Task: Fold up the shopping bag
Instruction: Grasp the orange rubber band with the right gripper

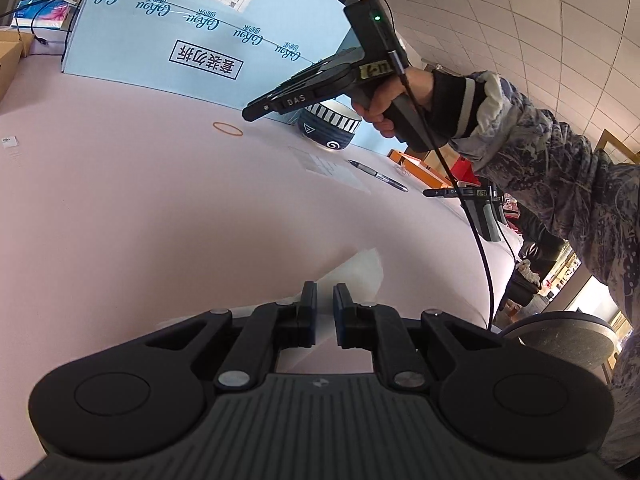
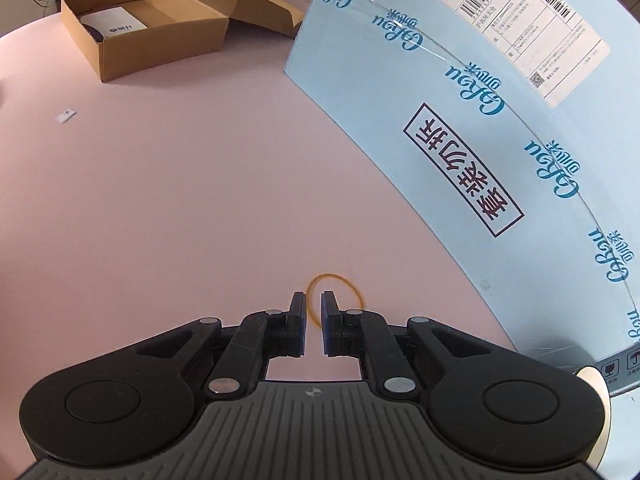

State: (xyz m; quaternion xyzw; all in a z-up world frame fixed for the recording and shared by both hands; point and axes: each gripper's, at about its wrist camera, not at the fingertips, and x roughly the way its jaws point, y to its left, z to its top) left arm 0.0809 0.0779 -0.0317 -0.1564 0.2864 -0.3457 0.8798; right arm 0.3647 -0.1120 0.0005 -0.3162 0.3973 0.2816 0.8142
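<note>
A thin, see-through white shopping bag (image 1: 356, 268) lies bunched on the pink table (image 1: 120, 208) and runs in between the pads of my left gripper (image 1: 325, 292), which is shut on it. A person's gloved hand holds my right gripper (image 1: 249, 114) low over the table, farther back. Just beside its tip lies a tan rubber band (image 1: 228, 129). In the right wrist view my right gripper (image 2: 314, 300) points down at the rubber band (image 2: 352, 286). Its jaws stand a narrow slit apart, with nothing between them.
A big light-blue carton (image 2: 480, 140) stands along the table's far side. A striped bowl (image 1: 328, 128), a pen (image 1: 378, 176) and a clear sheet (image 1: 332, 170) lie at the right. An open cardboard box (image 2: 132, 20) sits at the far left.
</note>
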